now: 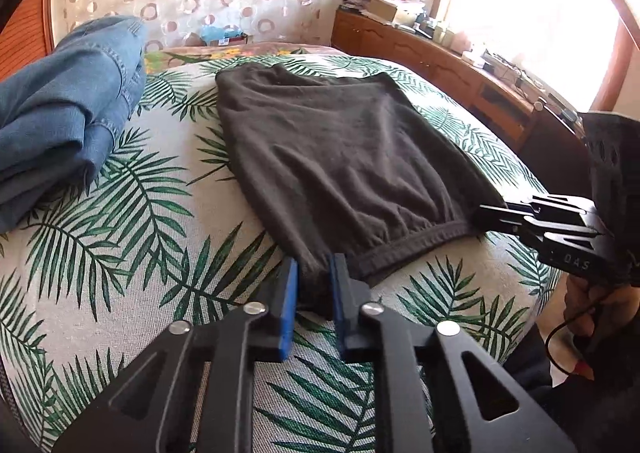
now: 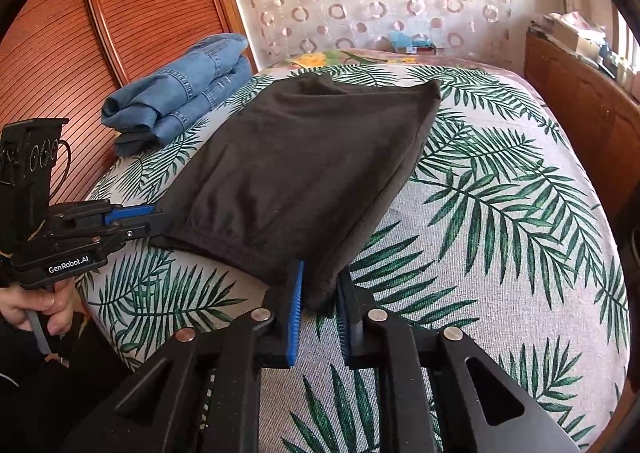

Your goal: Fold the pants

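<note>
Black pants pinched by left claw, marked "GenRobot.AI", and right claw.

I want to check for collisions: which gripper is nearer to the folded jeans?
Left. The left gripper grips the black pants' corner on the side toward the folded jeans; the right gripper grips the far corner.

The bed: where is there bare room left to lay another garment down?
Bare bedspread lies between the dark pants and the wooden cabinet. It is crowded by the folded jeans; only a narrow strip separates them from the pants.
</note>
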`<state>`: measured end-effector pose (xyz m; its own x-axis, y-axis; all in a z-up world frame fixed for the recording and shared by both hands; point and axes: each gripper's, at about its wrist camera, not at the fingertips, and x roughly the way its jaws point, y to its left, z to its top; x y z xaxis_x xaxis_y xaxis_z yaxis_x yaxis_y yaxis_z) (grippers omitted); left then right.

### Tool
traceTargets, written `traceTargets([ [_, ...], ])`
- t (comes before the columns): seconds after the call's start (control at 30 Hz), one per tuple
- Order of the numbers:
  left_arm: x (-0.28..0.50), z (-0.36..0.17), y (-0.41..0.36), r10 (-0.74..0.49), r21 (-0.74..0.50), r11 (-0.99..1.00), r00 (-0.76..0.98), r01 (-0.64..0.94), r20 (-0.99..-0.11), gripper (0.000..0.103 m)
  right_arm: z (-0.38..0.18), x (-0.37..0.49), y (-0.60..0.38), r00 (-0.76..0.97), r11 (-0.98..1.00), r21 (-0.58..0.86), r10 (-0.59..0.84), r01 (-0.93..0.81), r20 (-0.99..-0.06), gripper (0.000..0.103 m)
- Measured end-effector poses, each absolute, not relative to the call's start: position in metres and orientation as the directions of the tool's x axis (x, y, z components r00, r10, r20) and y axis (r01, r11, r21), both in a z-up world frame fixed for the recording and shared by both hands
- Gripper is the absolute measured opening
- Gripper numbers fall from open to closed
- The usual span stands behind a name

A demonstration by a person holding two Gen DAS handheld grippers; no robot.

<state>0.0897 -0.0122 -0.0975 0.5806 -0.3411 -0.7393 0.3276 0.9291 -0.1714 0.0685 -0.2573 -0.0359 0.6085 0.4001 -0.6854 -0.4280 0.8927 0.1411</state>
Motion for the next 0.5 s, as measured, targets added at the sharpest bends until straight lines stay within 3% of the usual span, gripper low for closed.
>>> traceTargets([
  [0.5,0.048,-0.050,-0.014,-0.427,-0.193,0.893,0.626,0.408,-0.653,0.010,-0.007,0.039,-0.290,0.619,0.860,0.209,0.485,-0.465,-0.618,0.011],
])
